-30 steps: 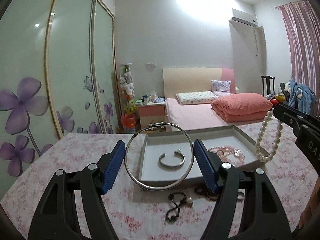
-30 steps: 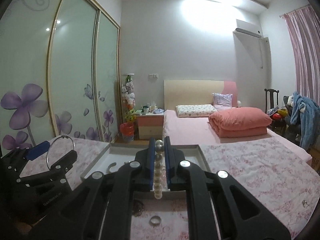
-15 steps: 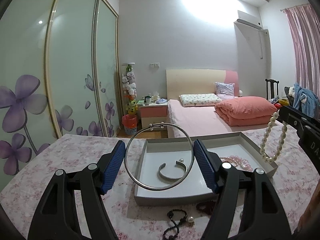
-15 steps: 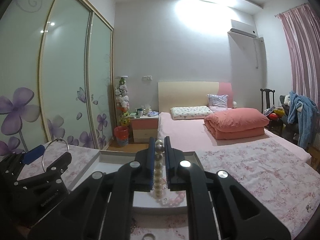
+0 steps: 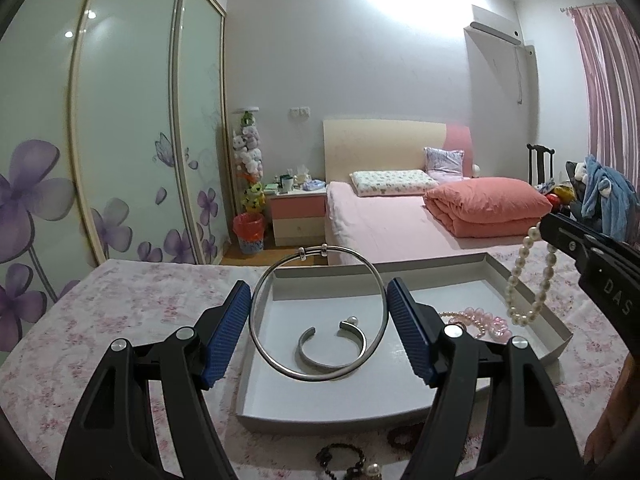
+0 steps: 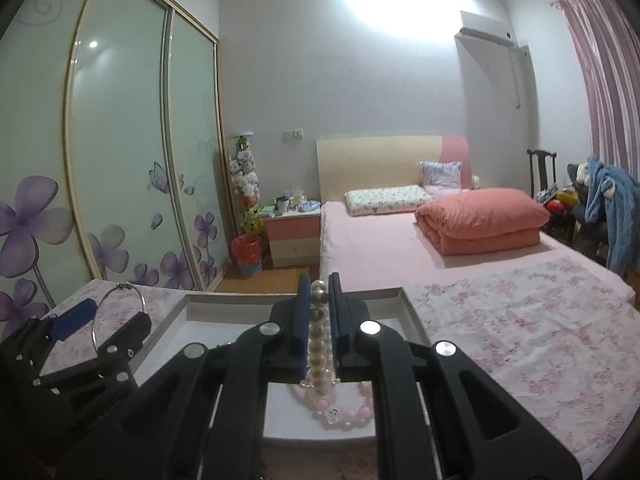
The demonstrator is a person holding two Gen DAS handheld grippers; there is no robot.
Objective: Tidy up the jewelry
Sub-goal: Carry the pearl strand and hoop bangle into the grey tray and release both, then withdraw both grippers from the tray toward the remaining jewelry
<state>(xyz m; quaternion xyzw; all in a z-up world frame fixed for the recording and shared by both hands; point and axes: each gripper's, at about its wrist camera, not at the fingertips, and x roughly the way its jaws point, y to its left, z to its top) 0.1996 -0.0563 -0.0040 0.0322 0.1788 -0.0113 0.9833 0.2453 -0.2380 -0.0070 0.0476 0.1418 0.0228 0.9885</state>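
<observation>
My left gripper point(image 5: 319, 322) is shut on a large silver ring bangle point(image 5: 264, 344), held upright over the near left part of the grey tray point(image 5: 360, 406). A silver cuff bracelet point(image 5: 320, 362) and a pink bead bracelet point(image 5: 478, 319) lie in the tray. My right gripper point(image 6: 319, 316) is shut on a white pearl strand point(image 6: 319, 344), which hangs above the tray's right side over the pink beads point(image 6: 346, 414). The pearls point(image 5: 520, 276) and right gripper point(image 5: 560, 236) also show in the left wrist view. The left gripper point(image 6: 104, 320) and its bangle point(image 6: 118, 314) show in the right wrist view.
A black bead bracelet with a pearl point(image 5: 344, 460) and a dark bracelet point(image 5: 402, 434) lie on the floral tablecloth point(image 5: 120, 320) in front of the tray. A bed point(image 5: 400, 220), wardrobe doors point(image 5: 120, 140) and a nightstand point(image 5: 298, 216) are beyond the table.
Both grippers have moved forward over the tray, which now looks nearer and larger. The pearl strand now hangs over the tray's right side above the pink beads. Both grips are unchanged.
</observation>
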